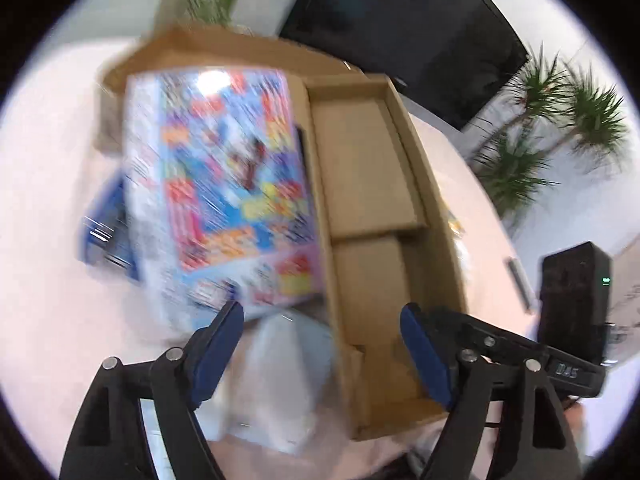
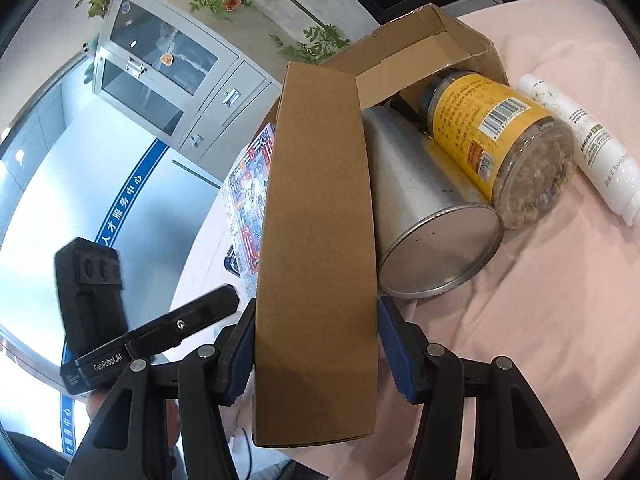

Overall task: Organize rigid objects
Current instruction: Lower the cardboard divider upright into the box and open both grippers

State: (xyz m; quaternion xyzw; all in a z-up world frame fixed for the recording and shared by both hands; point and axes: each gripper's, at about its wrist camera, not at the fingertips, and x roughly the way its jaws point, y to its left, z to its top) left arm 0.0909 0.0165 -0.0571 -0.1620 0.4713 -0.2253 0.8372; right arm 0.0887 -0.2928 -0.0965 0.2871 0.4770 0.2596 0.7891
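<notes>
A brown cardboard box (image 1: 368,184) lies open on the pink cloth. A colourful printed box (image 1: 224,184), blurred, stands tilted over its left part. My left gripper (image 1: 324,344) is open just short of that box, with nothing pressed between its blue pads. In the right wrist view my right gripper (image 2: 318,356) is shut on a long cardboard panel (image 2: 316,240) of the box. The colourful box (image 2: 250,192) shows behind that panel. Right of the panel lie a metal can (image 2: 436,216), a yellow-labelled jar (image 2: 500,140) and a white tube (image 2: 580,148).
The pink cloth (image 2: 540,320) covers the table. A blue flat item (image 1: 108,232) lies left of the colourful box, and a whitish soft thing (image 1: 280,380) sits below it. A dark screen (image 1: 400,28), plants (image 1: 560,120) and a grey cabinet (image 2: 160,76) stand beyond.
</notes>
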